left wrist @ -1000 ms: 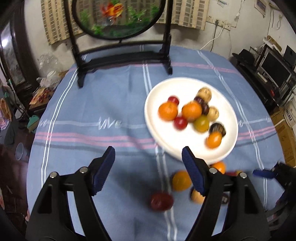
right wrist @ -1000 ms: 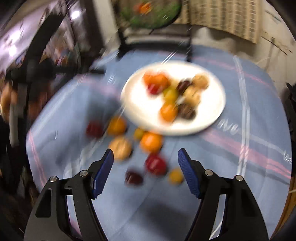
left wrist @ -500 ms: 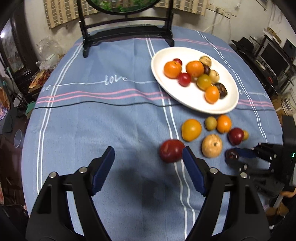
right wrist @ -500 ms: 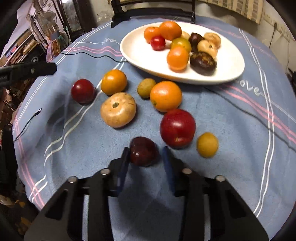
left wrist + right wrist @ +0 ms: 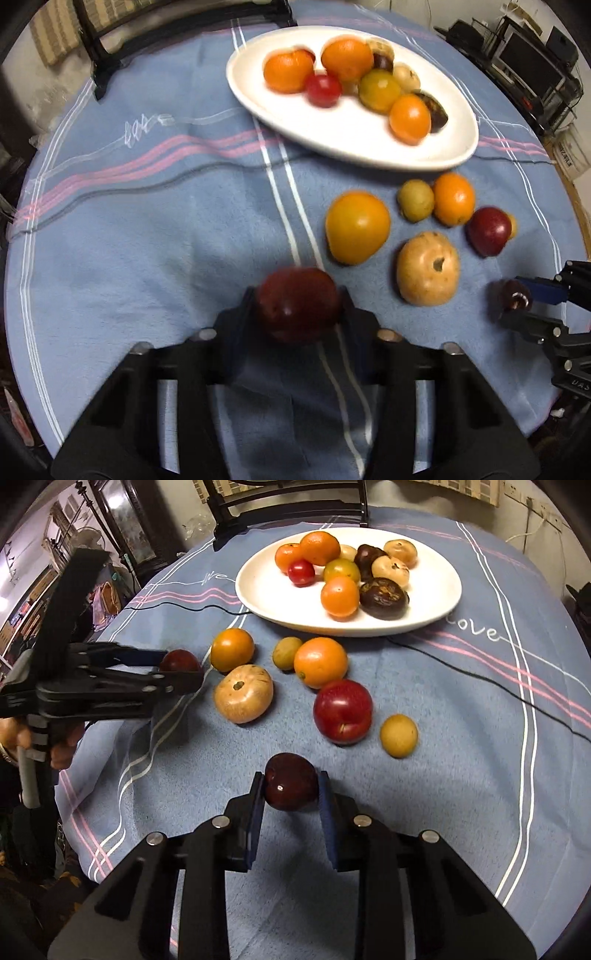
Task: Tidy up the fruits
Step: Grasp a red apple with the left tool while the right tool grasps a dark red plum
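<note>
A white oval plate [image 5: 343, 144] [image 5: 432, 590] at the far side of the blue cloth carries several oranges, small red, yellow and dark fruits. My left gripper [image 5: 298, 295] [image 5: 181, 669] points steeply down; its jaws are closing, with the pads against both sides of a dark red plum [image 5: 297, 306] [image 5: 180, 660] on the cloth. A smaller dark plum [image 5: 291, 786] [image 5: 511, 298] sits pinched in my shut right gripper [image 5: 291, 788] [image 5: 517, 303], just above the cloth. Between the grippers and the plate lie an orange-yellow fruit [image 5: 232, 650], a tan fruit [image 5: 243, 693] and a red apple [image 5: 342, 711].
An orange [image 5: 320, 661], a small green-brown fruit [image 5: 287, 652] and a small yellow fruit [image 5: 399, 735] also lie loose. A thin black cable [image 5: 480, 675] runs across the cloth below the plate. A black wooden stand [image 5: 288, 502] is behind the plate. A hand [image 5: 62, 746] holds the left gripper's handle.
The left gripper came down over the dark red plum and its jaws drew in around it. The right gripper shut on the small dark plum and has rolled slightly.
</note>
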Available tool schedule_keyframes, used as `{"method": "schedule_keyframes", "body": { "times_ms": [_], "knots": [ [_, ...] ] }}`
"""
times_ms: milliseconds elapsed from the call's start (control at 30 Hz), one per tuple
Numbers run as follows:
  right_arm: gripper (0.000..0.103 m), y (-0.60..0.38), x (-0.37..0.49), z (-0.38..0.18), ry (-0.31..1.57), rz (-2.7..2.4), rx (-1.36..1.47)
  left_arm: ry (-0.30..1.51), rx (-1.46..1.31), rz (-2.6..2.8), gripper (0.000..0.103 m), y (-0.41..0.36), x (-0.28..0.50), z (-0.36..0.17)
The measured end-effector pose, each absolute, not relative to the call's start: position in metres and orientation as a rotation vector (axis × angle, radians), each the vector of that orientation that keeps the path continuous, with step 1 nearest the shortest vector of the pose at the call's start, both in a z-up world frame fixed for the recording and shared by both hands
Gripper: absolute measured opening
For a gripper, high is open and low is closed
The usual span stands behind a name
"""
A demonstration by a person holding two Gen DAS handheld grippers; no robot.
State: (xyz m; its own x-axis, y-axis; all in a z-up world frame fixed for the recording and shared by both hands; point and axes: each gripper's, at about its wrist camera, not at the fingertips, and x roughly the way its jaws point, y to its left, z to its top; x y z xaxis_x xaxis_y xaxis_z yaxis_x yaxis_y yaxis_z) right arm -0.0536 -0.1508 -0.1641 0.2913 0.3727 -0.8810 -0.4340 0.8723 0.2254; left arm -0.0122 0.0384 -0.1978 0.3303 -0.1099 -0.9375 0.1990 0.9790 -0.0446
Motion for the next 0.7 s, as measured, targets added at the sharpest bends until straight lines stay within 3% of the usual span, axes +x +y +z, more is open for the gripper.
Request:
{"method": "schedule_keyframes", "body": {
  "times_ms": [467,700],
  "knots": [
    [0.029,-0.155,-0.054,-0.157,1.145,0.542,-0.045,1.120,0.058,-0.189,0.042,0.048,-0.034,-0.152],
    [0.029,-0.160,-0.037,-0.103,1.022,0.564,-0.025,1.031,0.051,-0.207,0.042,0.037,-0.020,-0.105]
  ]
}}
